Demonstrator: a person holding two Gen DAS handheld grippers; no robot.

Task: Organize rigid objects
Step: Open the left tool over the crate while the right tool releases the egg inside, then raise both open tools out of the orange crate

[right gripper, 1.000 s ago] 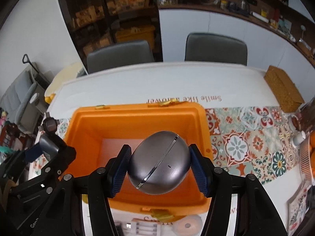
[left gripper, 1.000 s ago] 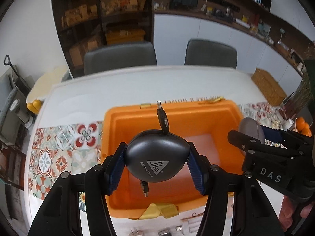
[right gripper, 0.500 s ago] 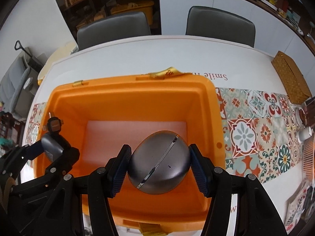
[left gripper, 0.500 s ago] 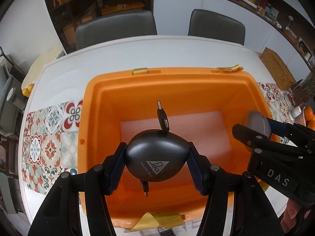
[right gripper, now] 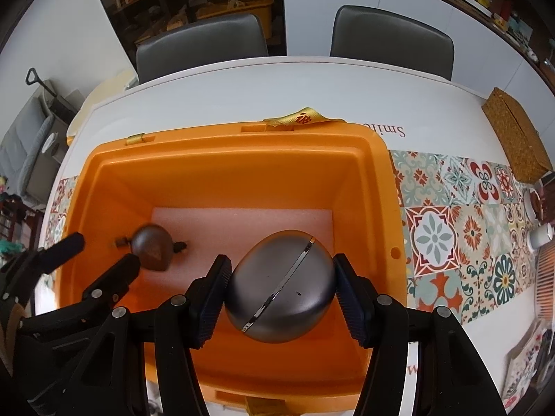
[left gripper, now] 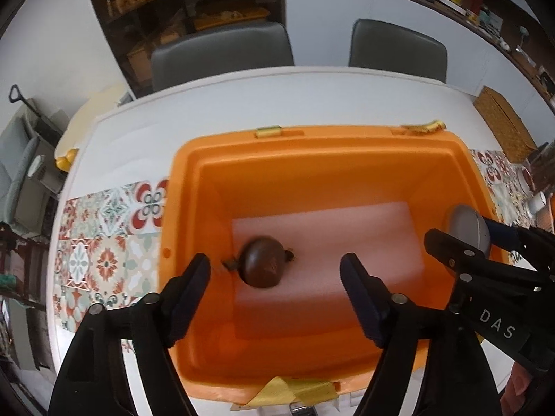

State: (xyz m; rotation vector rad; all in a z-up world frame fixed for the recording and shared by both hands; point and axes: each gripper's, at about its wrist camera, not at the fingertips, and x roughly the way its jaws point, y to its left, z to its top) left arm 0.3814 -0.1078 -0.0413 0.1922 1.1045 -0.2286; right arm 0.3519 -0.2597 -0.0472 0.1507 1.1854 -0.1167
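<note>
An orange plastic bin (left gripper: 184, 208) (right gripper: 381, 180) stands on the white table with a pale foam sheet on its floor. A dark round gadget with short cable plugs (left gripper: 264, 261) (right gripper: 152, 248) lies on that foam, blurred, at the bin's left side. My left gripper (left gripper: 275, 284) is open and empty above the bin, over the gadget. My right gripper (right gripper: 279, 286) is shut on a grey egg-shaped case (right gripper: 281, 287) with a chrome seam, held over the bin's right half; it also shows in the left wrist view (left gripper: 468, 228).
A patterned tile runner (right gripper: 461, 235) (left gripper: 104, 242) lies under the bin. Two grey chairs (left gripper: 222, 55) (left gripper: 399, 48) stand at the far side. A woven box (right gripper: 517, 138) sits at the right edge. Small items lie by the bin's near edge (left gripper: 298, 407).
My left gripper has opened and let go of the dark round gadget, which has dropped onto the foam in the bin. The right gripper still holds the grey case over the bin.
</note>
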